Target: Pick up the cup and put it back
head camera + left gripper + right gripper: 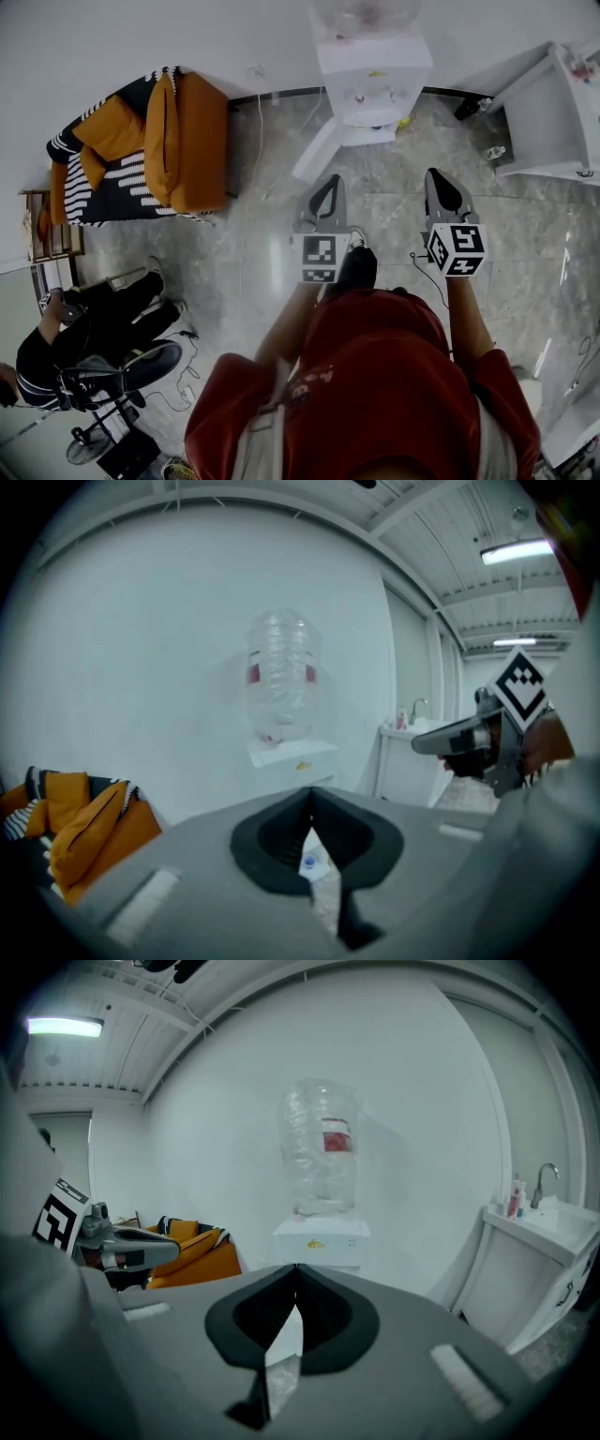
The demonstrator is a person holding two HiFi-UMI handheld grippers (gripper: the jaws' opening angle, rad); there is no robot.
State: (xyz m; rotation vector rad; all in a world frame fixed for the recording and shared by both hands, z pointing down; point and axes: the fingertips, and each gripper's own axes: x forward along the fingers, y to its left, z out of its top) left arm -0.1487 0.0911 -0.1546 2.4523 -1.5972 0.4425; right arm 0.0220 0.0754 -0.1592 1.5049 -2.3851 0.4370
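While the left hand-held gripper (328,183) and the right hand-held gripper (437,178) are both pressed together on nothing, I cannot pick out the cup; I guess it waits at the water dispenser (372,80) ahead. Likely light and crushable, so I'd pinch its wall gently near the rim.

White box-shaped water dispenser (373,80) against pale back wall (141,37); clear plastic bottle (323,1157) upright on top. Orange cushioned sofa (187,141) left of dispenser, at same wall; black-and-white striped blanket (80,187) on its left part. White sink cabinet (553,112) right of dispenser. Left gripper (329,180), right gripper (435,174) side by side before dispenser, apart from it. Seated person in dark clothes (94,337) far left, before sofa.
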